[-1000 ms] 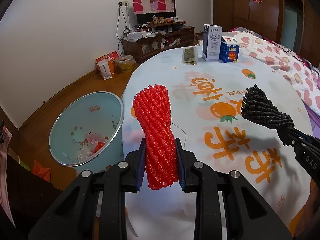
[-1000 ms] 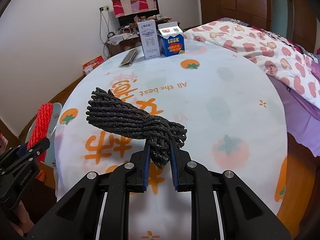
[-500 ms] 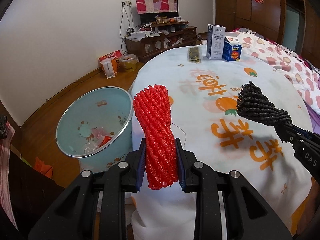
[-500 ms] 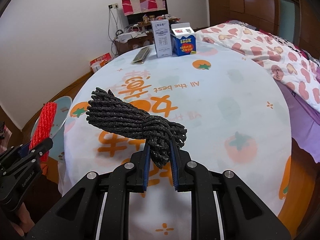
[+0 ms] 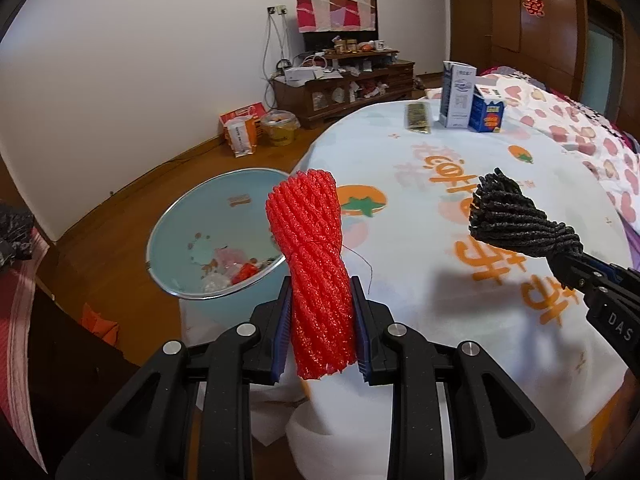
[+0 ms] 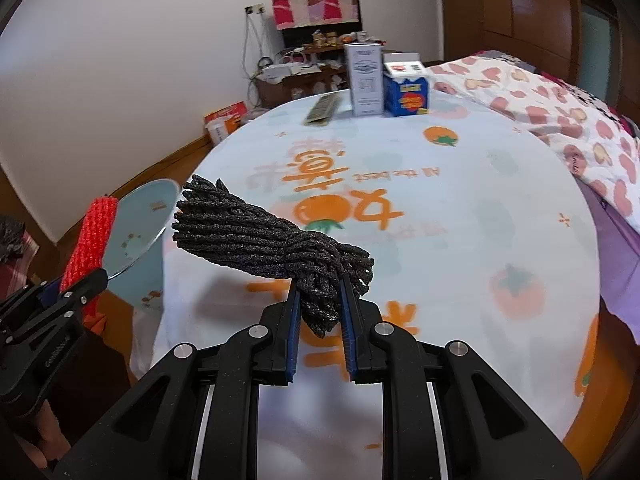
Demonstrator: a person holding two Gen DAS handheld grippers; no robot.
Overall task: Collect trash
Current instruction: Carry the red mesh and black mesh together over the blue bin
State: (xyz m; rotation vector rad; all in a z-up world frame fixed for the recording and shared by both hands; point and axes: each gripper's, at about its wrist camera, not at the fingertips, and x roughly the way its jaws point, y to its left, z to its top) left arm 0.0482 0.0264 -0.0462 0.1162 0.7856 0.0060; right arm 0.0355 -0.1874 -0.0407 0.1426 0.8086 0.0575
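Collection midway: the left gripper (image 5: 320, 300) is clamped on a red foam net (image 5: 314, 256) held upright beside the pale-blue trash bin (image 5: 176, 216), which already holds what look like a few scraps, while the right gripper (image 6: 320, 300) is clenched on a black foam net (image 6: 264, 240) above the tablecloth (image 6: 460, 208). Neither net is dropped yet, and a tall carton (image 6: 363, 78), a blue carton (image 6: 406, 94) and a flat wrapper (image 6: 323, 109) remain at the far edge. Against the earlier frames, both grips are unchanged, but the bin sits closer to the red net.
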